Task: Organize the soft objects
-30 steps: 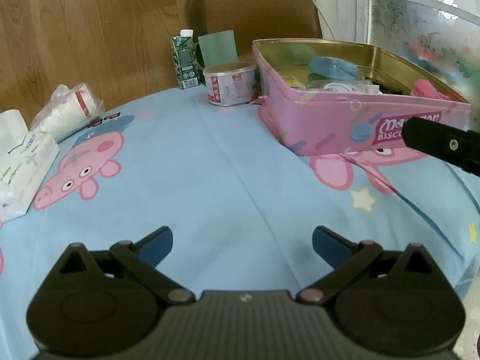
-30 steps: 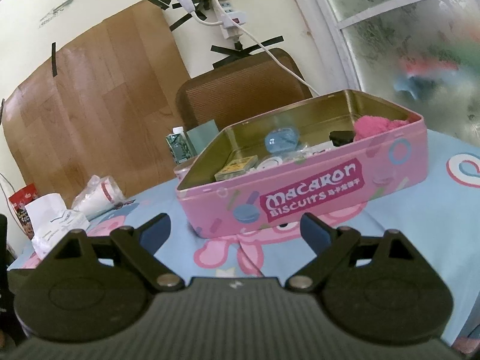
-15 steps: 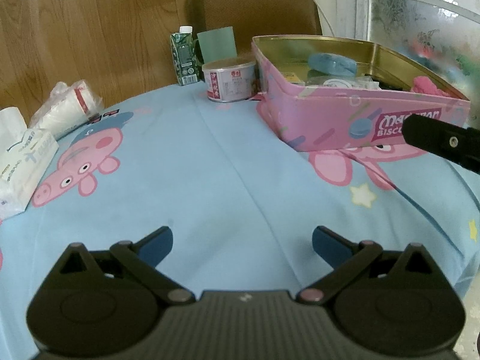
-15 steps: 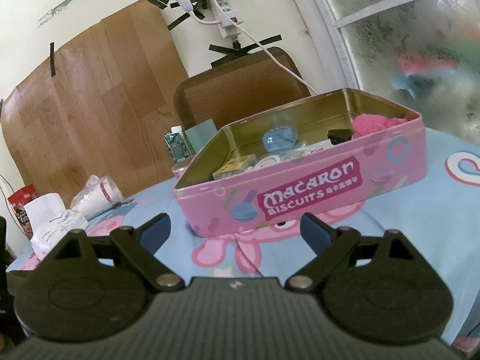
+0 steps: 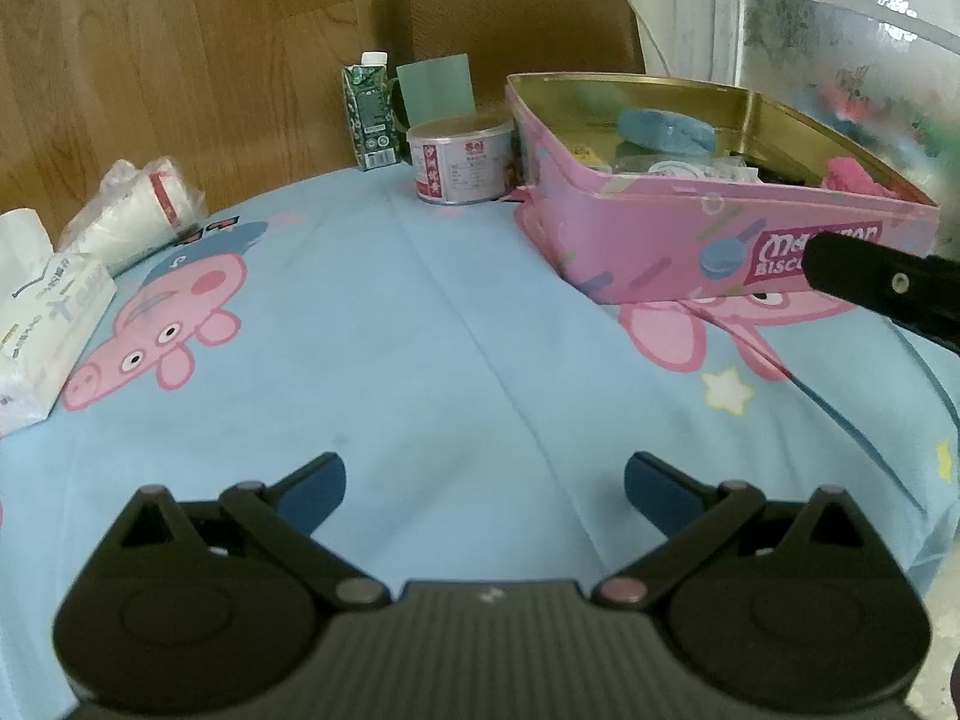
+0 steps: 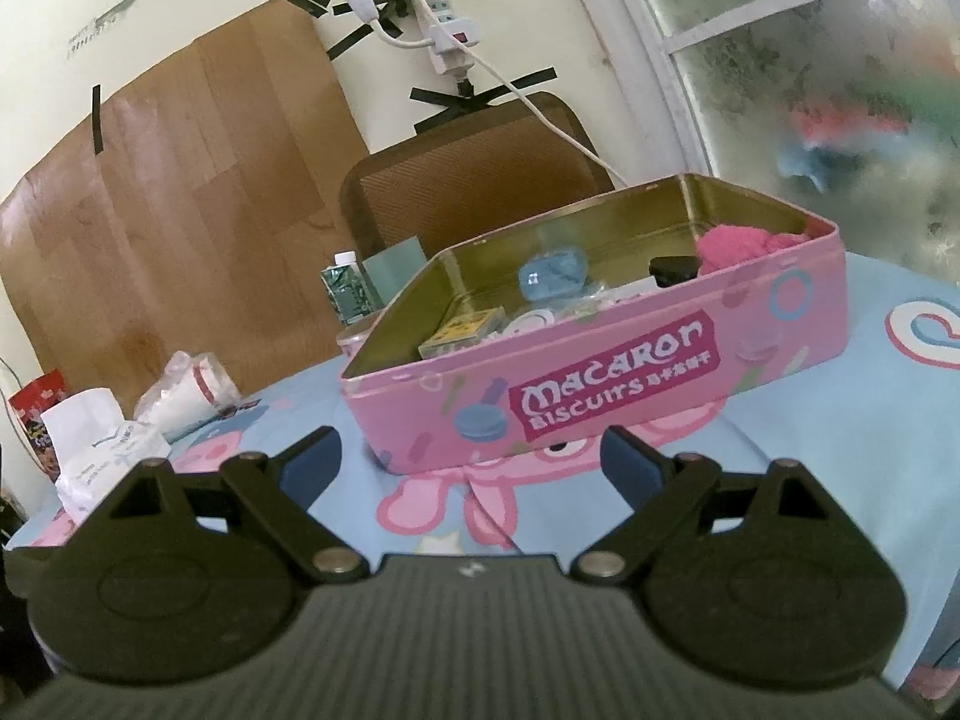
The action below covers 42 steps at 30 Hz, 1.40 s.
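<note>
An open pink Macaron biscuit tin [image 5: 660, 240] stands on the blue cartoon tablecloth; it also shows in the right wrist view [image 6: 600, 384]. Inside lie a pink fluffy soft thing [image 6: 744, 243] at the right end, a blue soft pad [image 6: 552, 273], a black item [image 6: 675, 269] and small packets. My left gripper [image 5: 483, 483] is open and empty over bare cloth, left of the tin. My right gripper [image 6: 471, 462] is open and empty just in front of the tin. One black right finger [image 5: 882, 288] shows in the left wrist view.
A tissue pack [image 5: 42, 324] and bagged paper cups [image 5: 138, 210] lie at the left. A green carton [image 5: 369, 114] and a round tub [image 5: 462, 162] stand behind the tin. A brown chair [image 5: 510, 18] is beyond the table. The table edge is at the right.
The left wrist view has drawn slightly back and up, so the tin looks a little farther away. The right wrist view has shifted slightly. Both grippers stay open.
</note>
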Each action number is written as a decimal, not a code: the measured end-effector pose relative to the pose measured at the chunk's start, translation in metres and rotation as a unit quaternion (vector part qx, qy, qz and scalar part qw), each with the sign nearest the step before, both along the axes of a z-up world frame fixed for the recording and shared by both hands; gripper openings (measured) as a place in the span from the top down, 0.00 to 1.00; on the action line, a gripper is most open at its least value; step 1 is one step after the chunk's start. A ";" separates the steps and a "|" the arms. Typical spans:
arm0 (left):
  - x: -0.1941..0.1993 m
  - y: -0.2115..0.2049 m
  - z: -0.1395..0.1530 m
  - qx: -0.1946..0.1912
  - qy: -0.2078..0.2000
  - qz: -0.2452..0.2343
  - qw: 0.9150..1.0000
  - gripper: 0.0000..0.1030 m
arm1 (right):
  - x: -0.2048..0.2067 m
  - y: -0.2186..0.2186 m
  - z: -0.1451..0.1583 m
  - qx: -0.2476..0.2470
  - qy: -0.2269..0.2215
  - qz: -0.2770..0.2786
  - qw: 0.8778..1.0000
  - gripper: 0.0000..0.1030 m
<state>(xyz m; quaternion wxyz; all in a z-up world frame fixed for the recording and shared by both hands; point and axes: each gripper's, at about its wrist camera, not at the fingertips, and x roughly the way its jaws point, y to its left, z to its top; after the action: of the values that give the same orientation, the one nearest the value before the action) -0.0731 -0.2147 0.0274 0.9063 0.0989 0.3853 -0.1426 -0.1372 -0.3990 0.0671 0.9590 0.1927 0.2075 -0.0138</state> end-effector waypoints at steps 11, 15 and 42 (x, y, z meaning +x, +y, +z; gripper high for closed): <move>0.004 0.018 0.002 -0.025 -0.004 0.008 1.000 0.00 | 0.009 0.016 0.001 -0.024 0.004 0.000 1.000 0.08; 0.007 0.023 0.001 -0.033 0.001 0.007 0.999 0.00 | 0.012 0.015 0.001 -0.025 0.006 -0.010 1.000 0.08; 0.016 0.030 -0.005 -0.045 0.010 0.010 0.999 0.00 | 0.025 0.024 -0.006 -0.030 0.024 -0.009 0.999 0.08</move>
<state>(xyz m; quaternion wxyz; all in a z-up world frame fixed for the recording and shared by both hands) -0.0574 -0.1844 0.0220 0.9075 0.0531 0.3881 -0.1518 -0.1120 -0.3754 0.0613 0.9590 0.1652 0.2278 -0.0330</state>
